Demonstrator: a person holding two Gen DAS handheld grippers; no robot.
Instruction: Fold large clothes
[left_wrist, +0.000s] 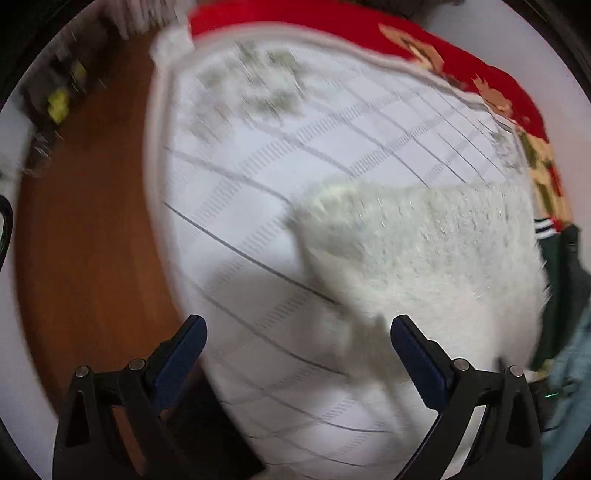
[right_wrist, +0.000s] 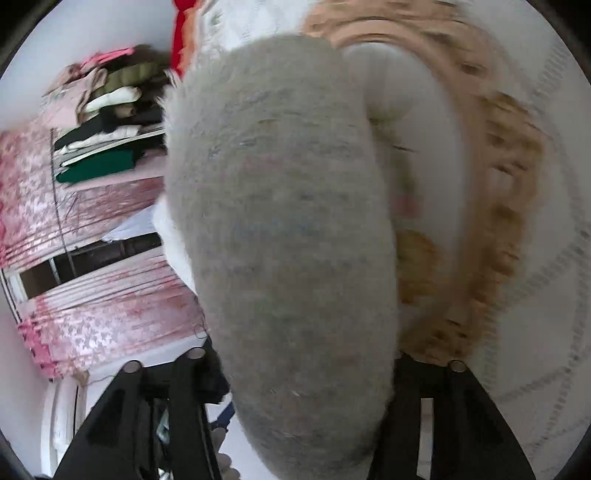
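Note:
In the left wrist view a fluffy white garment (left_wrist: 436, 258) lies on a bed with a white checked sheet (left_wrist: 258, 184). My left gripper (left_wrist: 297, 350) is open above the sheet, its blue-padded fingers (left_wrist: 181, 354) apart, with the garment's left edge between them but not held. In the right wrist view a fuzzy grey-white garment (right_wrist: 288, 240) fills the middle and hangs from my right gripper (right_wrist: 295, 398), whose jaws are closed on it; the fingertips are hidden by the fabric. The frames are blurred by motion.
A red patterned blanket (left_wrist: 443, 48) runs along the bed's far edge. A brown wooden floor (left_wrist: 92, 221) lies left of the bed. A dark green garment (left_wrist: 554, 266) sits at right. In the right view are stacked folded clothes (right_wrist: 110, 122), pink curtains (right_wrist: 92, 295) and a tan fuzzy fabric (right_wrist: 491, 221).

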